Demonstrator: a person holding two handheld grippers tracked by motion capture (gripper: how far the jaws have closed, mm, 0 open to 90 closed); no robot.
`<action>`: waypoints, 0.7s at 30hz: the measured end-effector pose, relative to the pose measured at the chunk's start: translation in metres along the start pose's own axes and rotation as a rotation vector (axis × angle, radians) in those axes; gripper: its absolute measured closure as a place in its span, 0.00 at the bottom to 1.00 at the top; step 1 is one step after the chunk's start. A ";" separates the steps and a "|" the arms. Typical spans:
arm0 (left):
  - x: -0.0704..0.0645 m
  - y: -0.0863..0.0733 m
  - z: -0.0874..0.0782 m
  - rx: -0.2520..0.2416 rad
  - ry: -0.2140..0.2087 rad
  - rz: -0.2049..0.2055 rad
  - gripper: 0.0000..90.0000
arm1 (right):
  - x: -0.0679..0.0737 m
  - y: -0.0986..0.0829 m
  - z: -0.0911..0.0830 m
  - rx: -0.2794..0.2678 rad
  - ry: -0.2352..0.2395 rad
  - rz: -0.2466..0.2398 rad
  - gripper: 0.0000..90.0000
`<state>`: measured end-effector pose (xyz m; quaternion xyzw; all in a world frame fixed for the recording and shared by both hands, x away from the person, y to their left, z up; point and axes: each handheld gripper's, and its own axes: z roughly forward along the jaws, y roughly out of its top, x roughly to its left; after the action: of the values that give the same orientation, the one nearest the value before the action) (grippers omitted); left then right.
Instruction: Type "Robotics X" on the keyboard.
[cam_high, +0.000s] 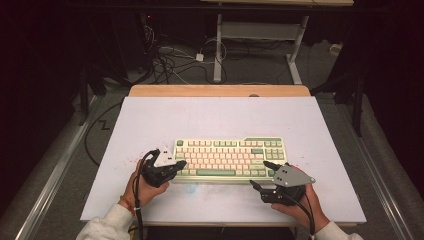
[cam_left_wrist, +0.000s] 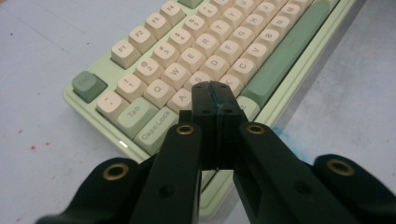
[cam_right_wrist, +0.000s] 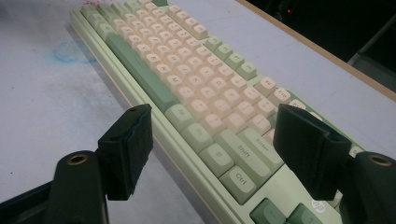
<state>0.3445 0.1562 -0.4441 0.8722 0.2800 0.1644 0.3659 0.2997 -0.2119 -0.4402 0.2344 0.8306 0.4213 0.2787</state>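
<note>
The keyboard (cam_high: 229, 158) lies low in the centre and looks stiff and rather heavy, so its short ends seem the best hold. The left gripper (cam_high: 176, 165) is closed with nothing between its jaws, and the right gripper (cam_high: 264, 174) is wide open.

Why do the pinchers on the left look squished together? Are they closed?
Yes, shut. In the left gripper view, the left gripper's two black jaws meet tip to tip with no gap, over the keyboard's lower left keys, holding nothing.

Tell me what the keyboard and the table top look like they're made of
Keyboard: likely moulded plastic, a pale green case with cream and green keycaps, matte with a faint sheen and printed legends. Table top: a flat white matte board, perhaps laminate or foam board, with red and blue stains; a bare wood edge shows along its far side.
</note>
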 end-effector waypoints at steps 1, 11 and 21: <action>0.000 0.002 0.002 0.001 -0.003 -0.002 0.97 | 0.000 0.000 0.000 0.001 -0.001 0.002 0.32; 0.001 0.020 0.022 0.034 -0.023 -0.001 0.97 | 0.000 0.000 0.001 0.001 -0.001 -0.001 0.32; 0.005 0.025 0.034 0.059 -0.025 -0.001 0.96 | 0.000 -0.001 0.000 0.006 -0.002 -0.002 0.32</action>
<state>0.3743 0.1262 -0.4479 0.8844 0.2804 0.1448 0.3437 0.2999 -0.2126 -0.4412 0.2348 0.8319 0.4181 0.2795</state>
